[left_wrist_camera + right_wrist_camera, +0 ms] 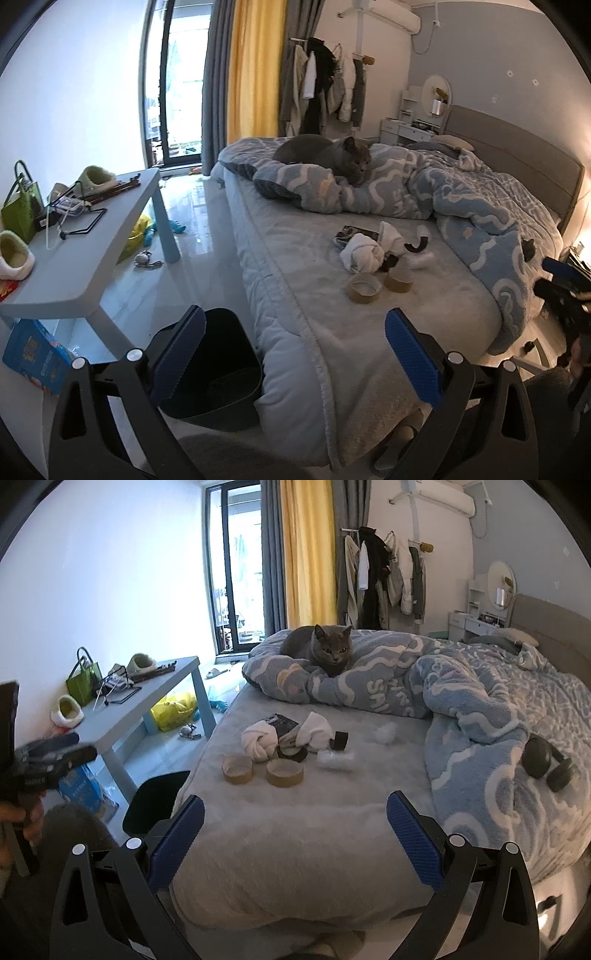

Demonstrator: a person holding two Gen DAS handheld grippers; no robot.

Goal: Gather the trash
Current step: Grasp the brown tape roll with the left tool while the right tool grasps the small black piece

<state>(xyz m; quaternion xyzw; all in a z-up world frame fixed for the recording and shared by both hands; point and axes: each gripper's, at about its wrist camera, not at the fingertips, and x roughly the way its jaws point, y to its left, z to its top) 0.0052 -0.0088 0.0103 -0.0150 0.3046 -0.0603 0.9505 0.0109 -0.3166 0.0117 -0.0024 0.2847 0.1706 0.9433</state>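
Observation:
Trash lies in a cluster on the grey bed [295, 834]: two brown cardboard tape rings [238, 770] [285, 772], a knotted white cloth [258, 744], a second white cloth [314, 731], a dark packet [282, 723], a black ring [291, 754], a small black band [339, 740], a clear crumpled wrapper [334, 759] and a white fluff ball [385, 733]. The cardboard rings [365, 288] and knotted cloth [362, 255] also show in the left wrist view. A black bin [210, 365] stands on the floor by the bed's corner. My left gripper [295, 354] is open above bin and bed edge. My right gripper [295, 838] is open over the bed's near end, short of the trash.
A grey cat [321, 648] lies on the blue patterned duvet [461, 701] behind the trash. Two black round things [546, 764] rest on the duvet at right. A blue-grey low table [85, 254] with a green bag [22, 210] and slippers stands left; a yellow bag [173, 709] lies under it.

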